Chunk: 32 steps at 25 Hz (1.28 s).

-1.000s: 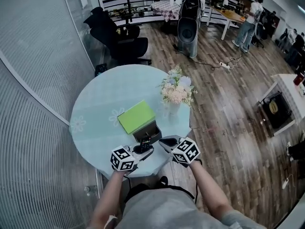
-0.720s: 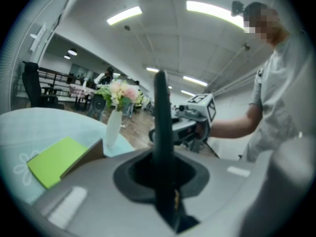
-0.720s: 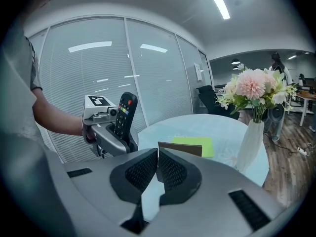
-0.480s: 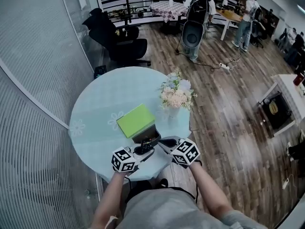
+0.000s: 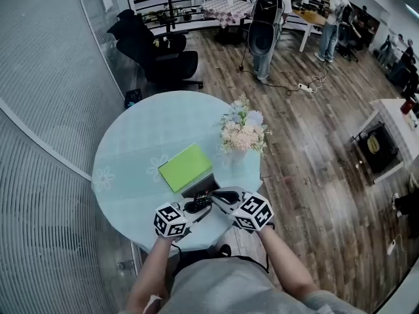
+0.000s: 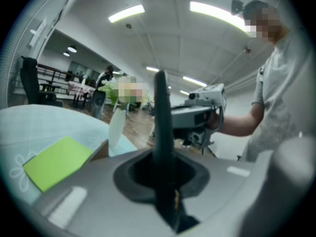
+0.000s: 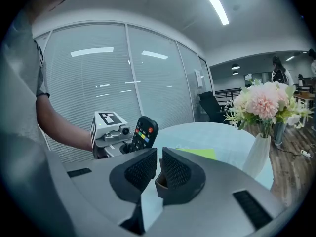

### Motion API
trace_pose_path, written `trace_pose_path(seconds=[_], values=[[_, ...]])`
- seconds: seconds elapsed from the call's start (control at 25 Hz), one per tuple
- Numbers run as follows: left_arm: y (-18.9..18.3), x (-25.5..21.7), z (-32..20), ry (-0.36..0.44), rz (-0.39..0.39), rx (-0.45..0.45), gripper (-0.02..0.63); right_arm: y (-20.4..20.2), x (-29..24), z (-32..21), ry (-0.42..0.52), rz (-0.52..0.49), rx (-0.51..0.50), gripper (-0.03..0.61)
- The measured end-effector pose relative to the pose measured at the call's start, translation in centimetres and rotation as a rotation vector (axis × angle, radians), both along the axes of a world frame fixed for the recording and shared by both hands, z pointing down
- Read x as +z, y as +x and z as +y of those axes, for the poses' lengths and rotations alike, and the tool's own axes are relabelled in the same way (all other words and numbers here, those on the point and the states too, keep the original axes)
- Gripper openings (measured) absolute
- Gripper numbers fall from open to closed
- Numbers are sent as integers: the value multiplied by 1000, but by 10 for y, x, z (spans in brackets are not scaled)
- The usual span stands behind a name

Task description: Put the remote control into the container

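Left gripper view shows the remote control (image 6: 161,113) only edge-on, a thin dark blade rising from the left hand-held gripper (image 6: 163,177), whose jaws are clamped on its lower end; its buttons face away here. They show in the right gripper view, where the remote tilts up from the left hand-held gripper beside its marker cube. The container (image 5: 199,186) is hard to make out: in the head view it is a dark box at the near end of the green lid (image 5: 185,167), largely covered by the remote and both tools, and its inside is hidden. The remote hangs above the near edge of the table (image 5: 141,129), at or just before the container; whether it is over the opening I cannot tell. The right hand-held gripper (image 7: 158,168) has its jaws drawn together with nothing between them, and sits just right of the remote, apart from it. A vase of flowers (image 5: 243,134) stands beyond
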<state>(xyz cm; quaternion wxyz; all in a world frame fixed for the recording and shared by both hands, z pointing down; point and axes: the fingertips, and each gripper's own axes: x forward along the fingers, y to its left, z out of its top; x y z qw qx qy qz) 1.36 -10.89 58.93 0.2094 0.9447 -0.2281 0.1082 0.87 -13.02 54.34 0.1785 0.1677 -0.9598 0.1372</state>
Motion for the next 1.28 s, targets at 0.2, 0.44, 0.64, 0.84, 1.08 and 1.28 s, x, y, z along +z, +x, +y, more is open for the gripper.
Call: trace_pose_path(seconds=[0.2,0.44,0.64,0.84,1.08,1.28], values=[[-6,9,-5,-16,0,3,44,-9,-8,-10,3,-60,27,193],[-8,11,-11,-28,3,5,44,-11,-19,-22,17,-165,89,322],[-8,15,-14,-29,-2,9,44,-21,-20,-16,-7,-201,66,332],[-3,12,-14,-18,-4,25,44,-27,-19,-14,-20,-213,64,333],[-2,17,-16,58,-102,-13,44,-31,-17,-15,-46,-216,139,331],[-8,17,-25,137,-157,-125,44,-27,-11,-20,-92,-230,305,331]])
